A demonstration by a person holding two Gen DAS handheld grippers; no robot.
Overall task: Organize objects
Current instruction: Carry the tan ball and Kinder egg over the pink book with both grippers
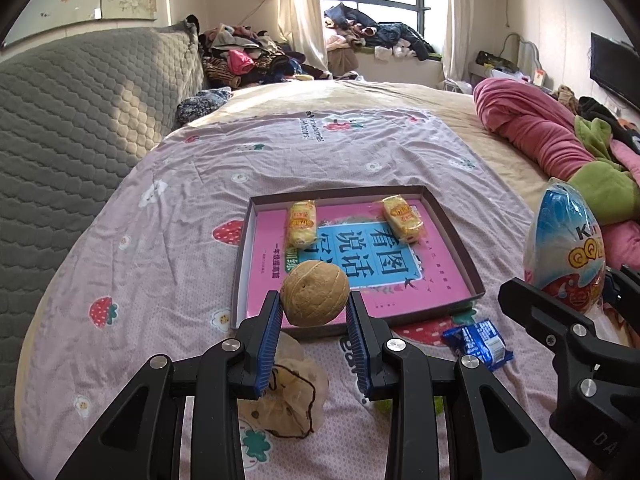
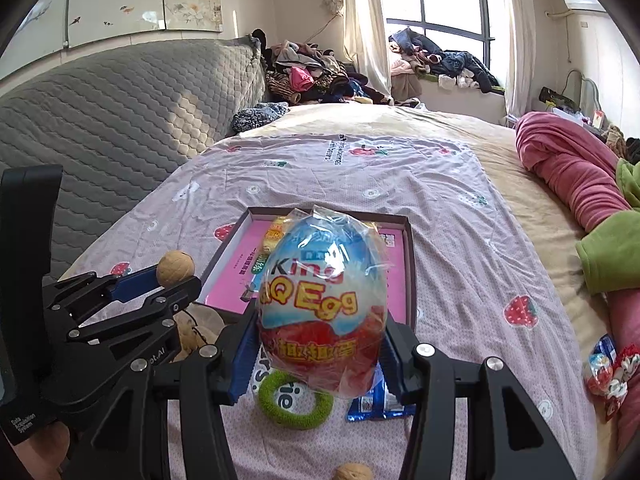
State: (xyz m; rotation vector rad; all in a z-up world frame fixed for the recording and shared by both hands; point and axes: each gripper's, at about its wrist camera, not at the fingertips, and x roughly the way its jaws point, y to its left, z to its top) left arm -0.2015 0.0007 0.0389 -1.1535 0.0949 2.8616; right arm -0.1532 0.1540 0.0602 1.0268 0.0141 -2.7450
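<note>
Left wrist view: a bed is filling the room, a thin pink sheet [image 1: 360, 160] with strawberry prints lying wrinkled over a beige cover. A quilted grey headboard [image 1: 80, 120] is running along the left, clothes are heaped by the far window [image 1: 372, 4], and a rumpled pink blanket [image 1: 536, 128] is lying on the right.

Mid-bed a shallow cardboard box lid [image 1: 452, 232] is sitting with a glossy pink book [image 1: 360, 276] inside; two yellow wrapped cakes [image 1: 303, 224] are resting at the book's far end.

The left gripper [image 1: 314, 308] is pinching a round, rough-shelled walnut [image 1: 315, 293] between its ribbed blue pads [image 1: 272, 332], held above the lid's near edge. The right gripper [image 2: 320, 344] is clamping a big plastic-wrapped toy egg [image 2: 324, 300], upright, blue on top and red below.

On the sheet nearby a crinkly blue snack packet [image 1: 480, 342], a fuzzy green ring [image 2: 294, 402], a thin plastic bag with dark string [image 1: 288, 392] and a second walnut [image 2: 354, 472] at the near edge are lying.
</note>
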